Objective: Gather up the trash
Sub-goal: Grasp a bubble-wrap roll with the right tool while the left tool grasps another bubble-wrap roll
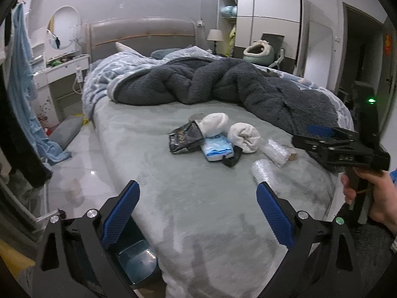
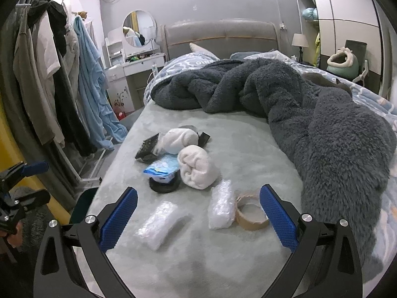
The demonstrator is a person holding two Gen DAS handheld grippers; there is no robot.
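Trash (image 2: 158, 222) lies among towels (image 2: 197, 170) on the bed (image 2: 198, 260); left gripper (image 1: 198, 208) and right gripper (image 2: 198, 211) gape wide, empty.

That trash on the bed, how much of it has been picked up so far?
Nothing looks collected yet. Both tongs, left and right, are open and empty. Two plastic wraps, a tape roll, a dark packet and a blue packet still lie on the bed.

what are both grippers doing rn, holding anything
Left gripper: open, holding nothing, above the bed.
Right gripper: open, holding nothing, above the bubble wrap.
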